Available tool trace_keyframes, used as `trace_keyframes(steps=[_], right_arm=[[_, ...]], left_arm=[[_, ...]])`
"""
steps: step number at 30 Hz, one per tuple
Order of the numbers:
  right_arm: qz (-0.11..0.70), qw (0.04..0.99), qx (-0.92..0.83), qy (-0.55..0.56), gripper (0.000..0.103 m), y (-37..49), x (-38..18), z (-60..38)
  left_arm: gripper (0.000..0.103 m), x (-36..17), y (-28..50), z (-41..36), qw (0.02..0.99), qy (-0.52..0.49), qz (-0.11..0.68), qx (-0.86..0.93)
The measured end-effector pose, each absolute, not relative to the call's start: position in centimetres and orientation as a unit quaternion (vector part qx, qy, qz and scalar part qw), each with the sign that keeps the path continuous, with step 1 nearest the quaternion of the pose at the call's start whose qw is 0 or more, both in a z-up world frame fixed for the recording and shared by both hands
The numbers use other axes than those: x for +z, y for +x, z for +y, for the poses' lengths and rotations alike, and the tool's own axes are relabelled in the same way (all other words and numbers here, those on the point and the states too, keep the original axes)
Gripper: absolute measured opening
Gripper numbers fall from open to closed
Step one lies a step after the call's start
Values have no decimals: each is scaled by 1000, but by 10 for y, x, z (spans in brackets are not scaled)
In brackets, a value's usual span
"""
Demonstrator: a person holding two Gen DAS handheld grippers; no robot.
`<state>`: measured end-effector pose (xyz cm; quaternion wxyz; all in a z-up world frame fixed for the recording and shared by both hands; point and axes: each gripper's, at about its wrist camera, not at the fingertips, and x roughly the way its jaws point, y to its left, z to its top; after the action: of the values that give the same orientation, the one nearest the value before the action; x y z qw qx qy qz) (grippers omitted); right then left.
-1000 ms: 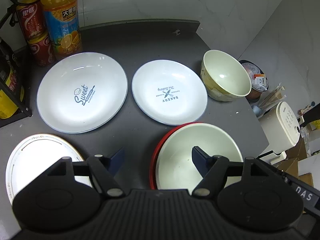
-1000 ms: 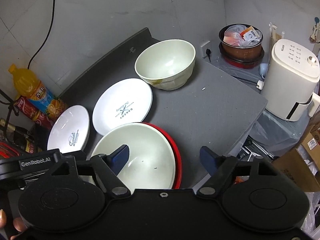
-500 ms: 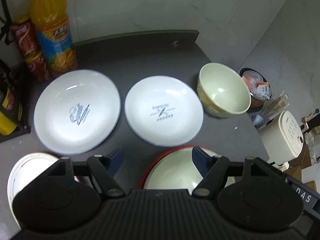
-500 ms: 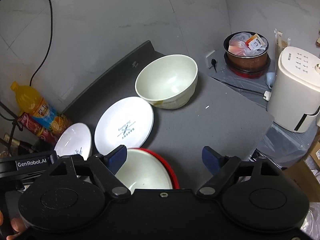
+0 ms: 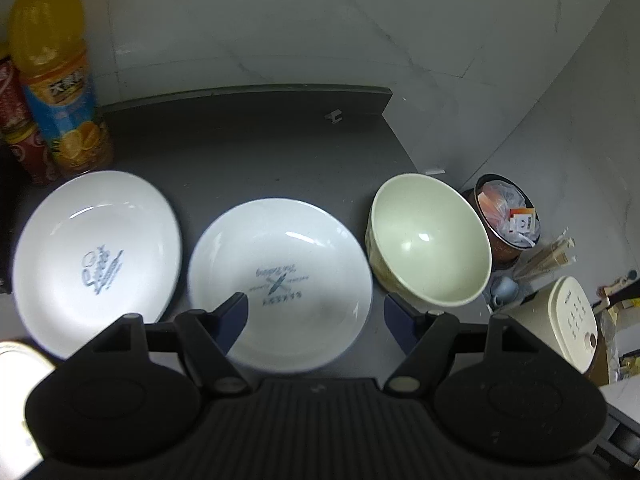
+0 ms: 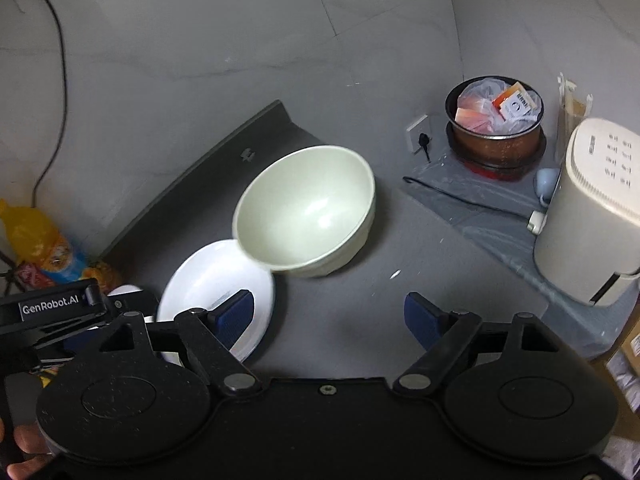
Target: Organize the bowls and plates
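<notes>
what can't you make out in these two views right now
- Middle plate, left wrist view: near rim hidden behind the left gripper; its print is too blurred to read.
- Gold-rimmed plate, left wrist view: only a sliver, cut off by the frame edge and the gripper body.
- Bowl, right wrist view: motion-blurred; base contact with the table unclear.
- Bottle, right wrist view: label blurred.
- Right gripper: open, empty.

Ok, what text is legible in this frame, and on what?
"GenRobot.AI": on the left gripper body, seen from the right wrist.
Middle plate: blue print, upside down and blurred, unreadable.
Left plate: script logo, blurred.
Juice bottle: label characters, blurred.
White appliance: button labels, too small.
</notes>
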<state>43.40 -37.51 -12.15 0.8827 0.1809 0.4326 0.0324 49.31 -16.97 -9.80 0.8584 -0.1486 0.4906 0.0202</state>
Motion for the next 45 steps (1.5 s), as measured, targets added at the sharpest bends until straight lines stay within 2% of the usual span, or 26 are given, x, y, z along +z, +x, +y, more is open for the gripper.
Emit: trace_keyframes(steps=[7,19,23,28,30,33,34,38,45], right_arm=[[439,875,10,203,81,472,-139,-396],[454,857,8,245,70,523,-167,-413],[490,831,22,263,53,539,-192,-410],[513,812,19,278,42,548,-213,-405],[514,807,27,289,32,549,-216,-404],[506,809,35,296,21,548,-217,-400],[507,809,31,297,20,548,-216,-399],[507,795,19,333,20,546,-217,-408],[483,803,21,349,18,529,-205,-414]], left_arm=[[73,-108,529,-177,864,-158,478,28],[73,-134,585,-197,856,-179,485,33],[70,-153,602,-198,840,-190,507,30],[69,-170,610,-204,828,-194,525,31],[69,-172,611,-208,828,-191,527,24],[59,-179,613,-210,822,-194,534,22],[53,-182,613,-209,818,-201,538,20],[37,-186,613,-203,808,-213,549,13],[25,-175,606,-201,810,-223,542,-10]])
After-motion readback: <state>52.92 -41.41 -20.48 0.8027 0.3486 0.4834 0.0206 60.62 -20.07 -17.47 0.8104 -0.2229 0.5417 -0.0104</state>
